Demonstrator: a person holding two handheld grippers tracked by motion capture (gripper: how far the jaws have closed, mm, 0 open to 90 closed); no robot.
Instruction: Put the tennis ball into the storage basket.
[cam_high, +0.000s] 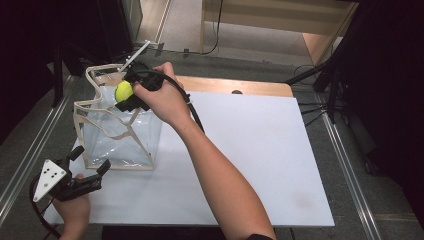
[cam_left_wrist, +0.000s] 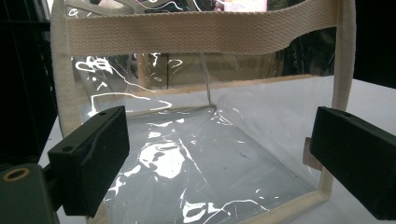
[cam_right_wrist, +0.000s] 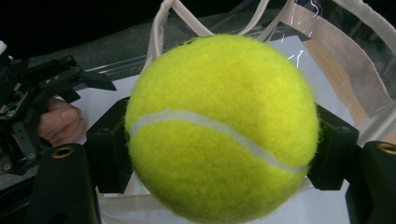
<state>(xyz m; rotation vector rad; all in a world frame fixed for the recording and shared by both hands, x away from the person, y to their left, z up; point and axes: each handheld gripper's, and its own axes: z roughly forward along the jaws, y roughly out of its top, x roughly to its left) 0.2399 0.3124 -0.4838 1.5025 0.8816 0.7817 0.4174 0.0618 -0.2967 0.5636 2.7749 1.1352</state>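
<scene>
A yellow tennis ball (cam_high: 123, 91) (cam_right_wrist: 219, 126) is clamped in my right gripper (cam_high: 128, 93) (cam_right_wrist: 219, 144), held above the open top of a clear plastic tote bag (cam_high: 120, 132) (cam_left_wrist: 210, 154) with cream webbing trim. The bag stands upright at the left of the white table top (cam_high: 250, 150). My left gripper (cam_high: 95, 170) (cam_left_wrist: 219, 154) is open just in front of the bag's near lower side, jaws spread with nothing between them. In the right gripper view the left gripper (cam_right_wrist: 42, 93) and the hand holding it sit beyond the ball at the left.
The bag's cream handles (cam_high: 105, 70) loop up at the far left edge of the table. A wooden strip (cam_high: 235, 86) runs along the table's far edge. Grey floor with metal rails (cam_high: 30, 150) lies left of the table.
</scene>
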